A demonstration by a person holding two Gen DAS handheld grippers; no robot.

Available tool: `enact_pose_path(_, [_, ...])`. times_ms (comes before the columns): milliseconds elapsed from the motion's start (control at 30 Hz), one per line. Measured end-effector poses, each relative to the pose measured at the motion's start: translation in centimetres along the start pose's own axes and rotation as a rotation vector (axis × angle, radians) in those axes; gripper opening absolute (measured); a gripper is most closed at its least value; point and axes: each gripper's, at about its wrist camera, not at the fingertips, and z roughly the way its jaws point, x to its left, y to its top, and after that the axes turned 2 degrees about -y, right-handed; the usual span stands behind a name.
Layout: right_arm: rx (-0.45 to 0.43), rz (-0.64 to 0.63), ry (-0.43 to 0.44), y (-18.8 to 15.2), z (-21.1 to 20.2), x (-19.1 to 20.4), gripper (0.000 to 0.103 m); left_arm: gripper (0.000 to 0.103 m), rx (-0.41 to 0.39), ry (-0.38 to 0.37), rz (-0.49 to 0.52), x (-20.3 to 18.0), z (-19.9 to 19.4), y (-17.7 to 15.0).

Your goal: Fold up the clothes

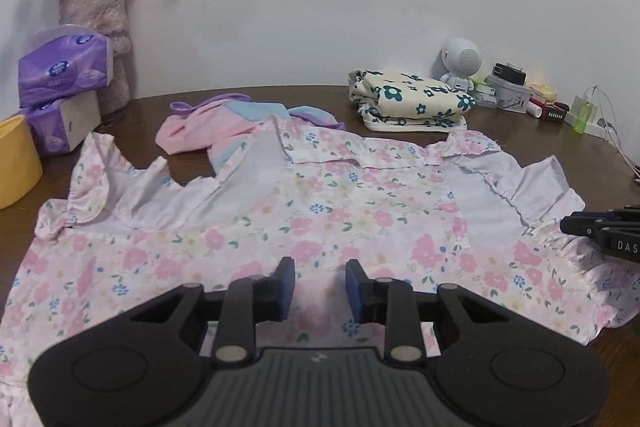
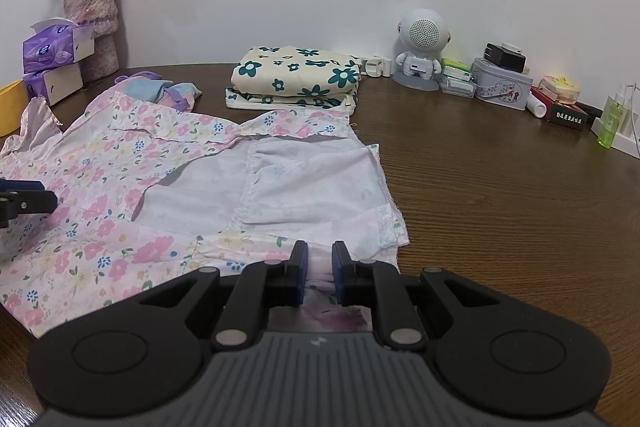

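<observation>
The pink floral dress (image 1: 320, 211) lies spread on the brown wooden table (image 2: 500, 187), its pale lining turned up along the far side and ruffled sleeves at both ends; its long axis runs left to right across my view, neckline toward the wall. My left gripper (image 1: 320, 287) hovers over the near hem, jaws narrowly parted with fabric between them. My right gripper (image 2: 320, 267) has its jaws pinching a ridge of the dress's edge

Black left gripper (image 1: 320, 281), blue-padded jaws, silver pivot screws, ribbed grey body, possibly plastic
</observation>
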Motion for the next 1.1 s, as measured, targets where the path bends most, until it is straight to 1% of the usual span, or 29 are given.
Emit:
enact_pose_path(33, [0.0, -0.001, 0.0, 0.0, 0.0, 0.0, 0.013, 0.028, 0.001, 0.013, 0.003, 0.0, 0.0, 0.0])
enact_pose_path(233, [-0.001, -0.003, -0.001, 0.0, 0.0, 0.0, 0.013, 0.027, -0.001, 0.041, -0.056, 1.9, -0.4, -0.1])
enact_pose_path(333, [0.0, -0.004, -0.002, 0.0, 0.0, 0.0, 0.013, 0.027, -0.013, 0.043, -0.081, 1.9, -1.0, 0.0])
enact_pose_path(400, [0.001, -0.003, -0.003, 0.0, 0.0, 0.1, 0.013, 0.028, -0.031, 0.023, -0.077, 1.0, -1.8, 0.1])
enact_pose_path(500, [0.003, -0.002, -0.005, 0.1, 0.0, 0.1, 0.014, 0.031, -0.044, -0.059, -0.057, -1.7, -2.9, 0.0])
enact_pose_path(633, [0.003, -0.009, -0.01, 0.1, 0.0, 0.2, 0.014, 0.031, -0.005, -0.18, -0.017, -6.1, -3.1, -0.6])
enact_pose_path(733, [0.003, -0.003, -0.006, 0.1, 0.0, 0.1, 0.014, 0.031, 0.035, -0.224, 0.01, -9.4, -2.4, -1.3])
enact_pose_path(833, [0.003, -0.001, -0.005, 0.1, 0.0, 0.1, 0.014, 0.031, 0.055, -0.239, 0.005, -11.1, -2.0, -1.7])
enact_pose_path(933, [0.004, 0.002, -0.003, 0.1, 0.0, 0.1, 0.014, 0.032, 0.056, -0.226, 0.019, -12.1, -1.9, -2.2])
enact_pose_path(1000, [0.004, 0.005, -0.001, 0.1, 0.0, 0.1, 0.014, 0.032, 0.05, -0.207, 0.03, -12.2, -1.9, -2.3])
enact_pose_path(1100, [0.004, 0.008, 0.0, 0.1, 0.0, 0.0, 0.014, 0.032, 0.044, -0.177, 0.018, -11.5, -2.0, -2.4])
